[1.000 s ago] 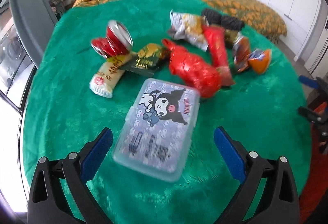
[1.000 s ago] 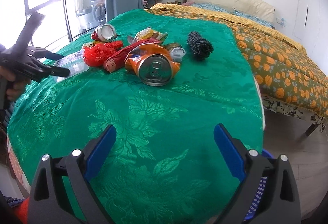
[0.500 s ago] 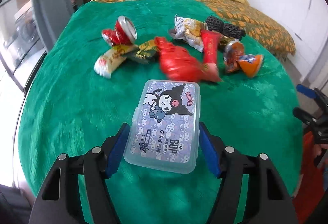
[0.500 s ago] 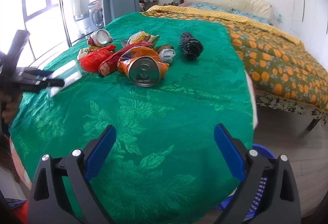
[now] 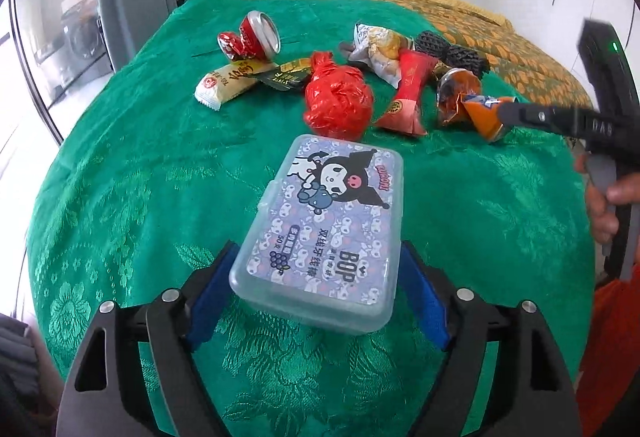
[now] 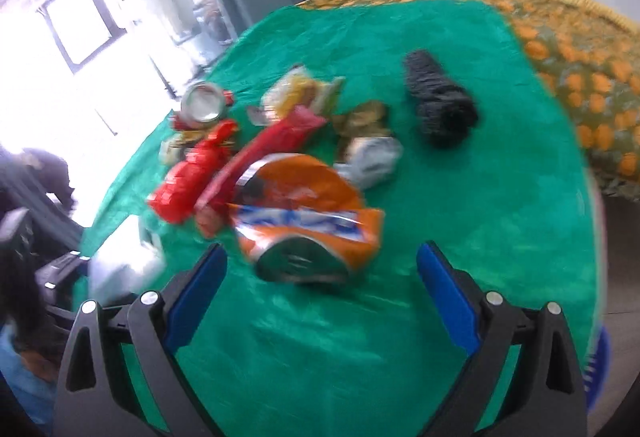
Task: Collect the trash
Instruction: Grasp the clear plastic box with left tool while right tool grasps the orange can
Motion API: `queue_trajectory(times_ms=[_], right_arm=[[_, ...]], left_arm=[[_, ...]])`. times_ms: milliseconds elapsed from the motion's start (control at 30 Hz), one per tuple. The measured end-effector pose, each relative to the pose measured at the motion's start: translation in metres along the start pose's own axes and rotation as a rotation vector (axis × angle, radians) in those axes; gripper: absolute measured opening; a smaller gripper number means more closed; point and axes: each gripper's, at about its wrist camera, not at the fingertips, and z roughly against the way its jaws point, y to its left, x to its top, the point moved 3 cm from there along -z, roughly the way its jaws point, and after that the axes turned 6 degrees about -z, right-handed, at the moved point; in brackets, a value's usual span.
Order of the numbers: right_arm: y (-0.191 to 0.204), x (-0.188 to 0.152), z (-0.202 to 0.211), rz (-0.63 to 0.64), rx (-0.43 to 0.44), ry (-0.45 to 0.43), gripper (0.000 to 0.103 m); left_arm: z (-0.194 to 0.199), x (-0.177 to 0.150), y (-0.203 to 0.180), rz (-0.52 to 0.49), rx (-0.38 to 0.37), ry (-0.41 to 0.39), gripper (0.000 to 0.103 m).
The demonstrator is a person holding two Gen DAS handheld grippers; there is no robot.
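Left wrist view, left to right: far left, a cream snack wrapper [image 5: 230, 85] on the green tablecloth [image 5: 120, 173], with a crushed red can [image 5: 252, 41] just beyond it and a dark wrapper [image 5: 284, 77] touching its right end. Near centre, the left gripper [image 5: 316, 293] clamped on the near end of a clear plastic box [image 5: 324, 225] with a cartoon label, blue pads against both long sides. Beyond the box, a crumpled red bag [image 5: 338, 101]; further right a silver-and-yellow wrapper [image 5: 376, 51], a red wrapper [image 5: 408, 93], a black mesh roll [image 5: 452, 51] and a crushed orange can [image 5: 476, 105]. Far right, the other tool reaching in toward the orange can.

Right wrist view, blurred: at the left edge the box [image 6: 124, 265], pale and indistinct. Right gripper [image 6: 320, 289] spread wide, holding nothing, low over the cloth with the orange can [image 6: 308, 225] just ahead between the finger lines, not touched. Black roll [image 6: 440, 105] far right, apart from the pile.
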Motion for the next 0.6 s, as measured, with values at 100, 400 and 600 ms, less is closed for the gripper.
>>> queue_trajectory(times_ms=[100,400,600], right_arm=[[0.022,-0.009,0.004,0.048,0.128,0.027,0.092],[0.057,-0.039,0.029,0.258,0.147,0.08,0.092],[0.02,-0.026,0.028,0.091,0.012,0.032,0.092]], left_arm=[[0.001,-0.001,0.002,0.013,-0.01,-0.009,0.079],[0.003,-0.003,0.005,0.027,-0.02,-0.019,0.08],[0.005,-0.005,0.003,0.019,-0.03,-0.016,0.084]])
